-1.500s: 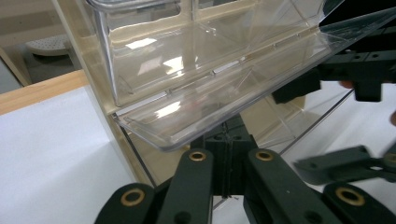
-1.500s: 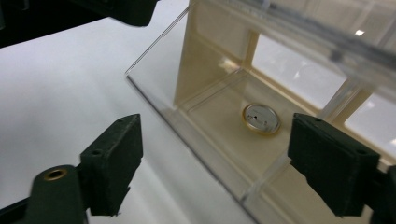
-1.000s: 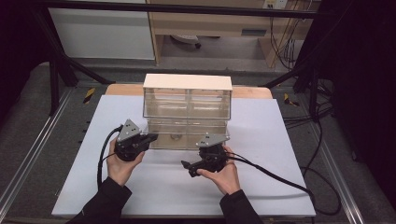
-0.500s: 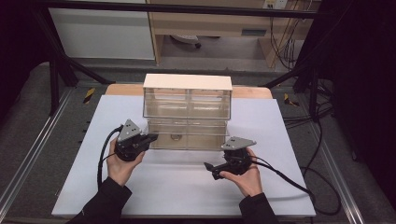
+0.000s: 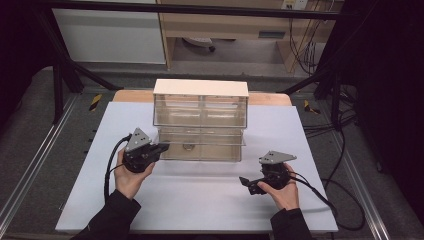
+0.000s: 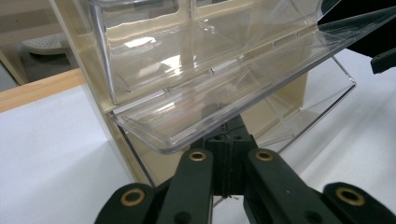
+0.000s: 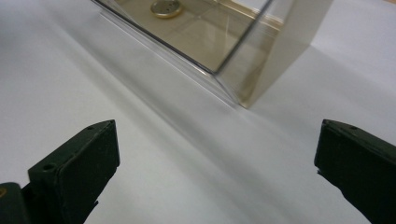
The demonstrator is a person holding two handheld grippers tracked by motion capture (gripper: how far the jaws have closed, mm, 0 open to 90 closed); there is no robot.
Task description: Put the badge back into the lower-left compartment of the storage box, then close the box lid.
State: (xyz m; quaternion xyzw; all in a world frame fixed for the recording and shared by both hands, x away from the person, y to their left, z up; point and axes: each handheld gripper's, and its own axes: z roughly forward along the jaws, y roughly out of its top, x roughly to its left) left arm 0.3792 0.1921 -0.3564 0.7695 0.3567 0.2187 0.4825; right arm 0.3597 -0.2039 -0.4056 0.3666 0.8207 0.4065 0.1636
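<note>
My left tongs (image 5: 159, 148) stay clamped on the open drawer (image 5: 200, 145); right tongs (image 5: 248, 183), spread empty, retreat. Next I push it shut.

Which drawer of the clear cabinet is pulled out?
The bottom drawer: it juts forward past the cabinet front, with a small round thing inside. The upper drawers sit flush.

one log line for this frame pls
left gripper: shut, at drawer unit | right gripper: open, empty, over mat | small round part in open drawer

Wide-open tool (image 7: 217, 177) faces clear drawer (image 7: 219, 35) holding round metal piece (image 7: 166, 8).
</note>
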